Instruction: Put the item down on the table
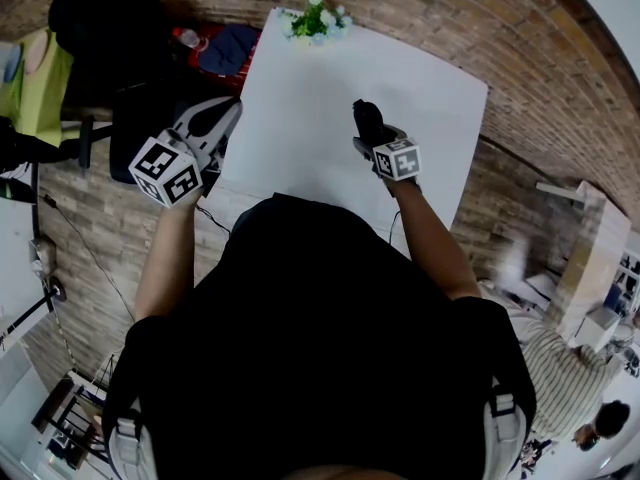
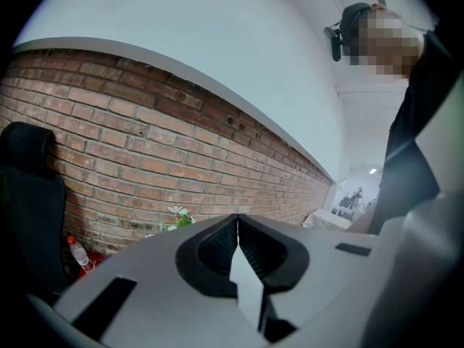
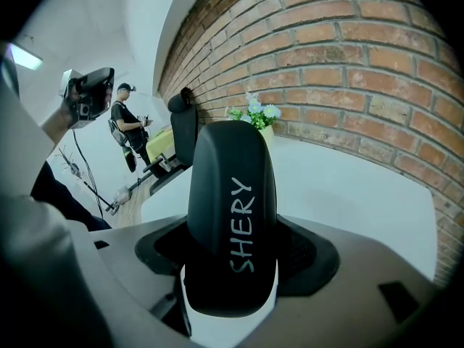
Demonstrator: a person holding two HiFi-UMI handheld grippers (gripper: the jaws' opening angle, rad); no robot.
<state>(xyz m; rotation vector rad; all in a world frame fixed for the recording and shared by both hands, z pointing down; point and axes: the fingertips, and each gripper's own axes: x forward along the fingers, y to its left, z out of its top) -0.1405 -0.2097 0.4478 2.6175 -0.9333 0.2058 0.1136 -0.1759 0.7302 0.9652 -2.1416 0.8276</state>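
A person in a black top stands at a white rectangular worktop (image 1: 300, 118) set against a red brick wall (image 3: 348, 49), a hand-held gripper in each hand. The right hand-held gripper (image 1: 372, 136) clamps a black, rounded, hard-shelled case lettered "SHERY" (image 3: 230, 194) between widely spread jaws. The case juts forward above the worktop's near right part, and no view shows it touching the surface. The left hand-held gripper (image 2: 237, 227) is raised off the worktop's left edge, its ribbed black pads pressed together with nothing between them. A small pot of white and green flowers (image 1: 315, 18) sits at the worktop's far edge beside the wall. A black office chair (image 2: 29, 194) stands to the left, with a red-capped bottle (image 2: 78, 256) near it.
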